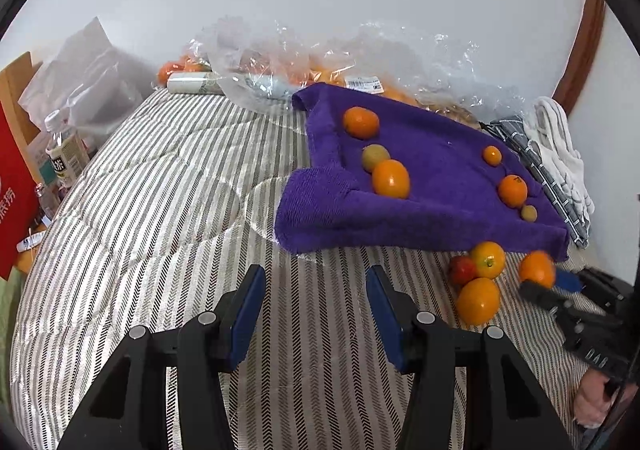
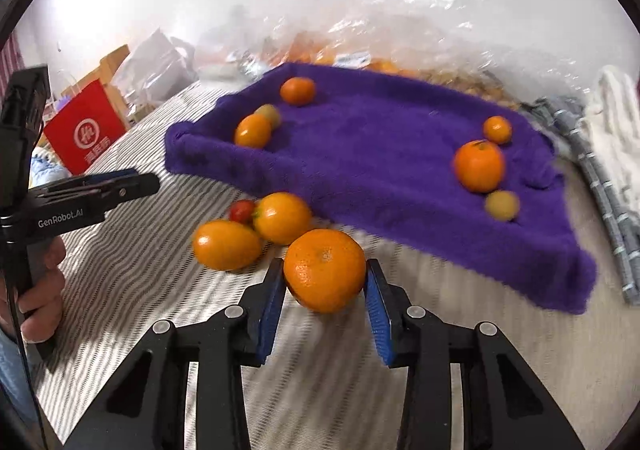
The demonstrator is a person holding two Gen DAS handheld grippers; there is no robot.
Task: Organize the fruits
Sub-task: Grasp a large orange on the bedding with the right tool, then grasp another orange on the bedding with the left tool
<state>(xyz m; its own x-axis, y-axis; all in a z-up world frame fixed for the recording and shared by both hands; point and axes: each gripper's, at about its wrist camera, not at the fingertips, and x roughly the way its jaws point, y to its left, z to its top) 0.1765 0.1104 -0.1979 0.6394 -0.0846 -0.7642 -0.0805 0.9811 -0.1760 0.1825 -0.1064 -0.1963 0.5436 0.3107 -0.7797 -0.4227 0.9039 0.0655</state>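
Note:
A purple towel [image 1: 420, 186] [image 2: 380, 170] lies on the striped bedcover and carries several oranges and two small yellow-green fruits. My right gripper [image 2: 325, 282] is shut on a large orange [image 2: 324, 270] just off the towel's near edge; it shows in the left wrist view too [image 1: 538, 268]. Beside it lie two oranges [image 2: 280, 218] [image 2: 226, 244] and a small red fruit [image 2: 241, 210]. My left gripper [image 1: 316, 290] is open and empty over bare bedcover, left of that loose fruit [image 1: 478, 300].
Crumpled clear plastic bags [image 1: 340, 54] with more oranges lie behind the towel. A grey checked cloth and a white cloth [image 1: 560, 154] sit at its right. A red bag [image 1: 12, 194], a bottle [image 1: 66, 154] and white bags stand off the bed's left side.

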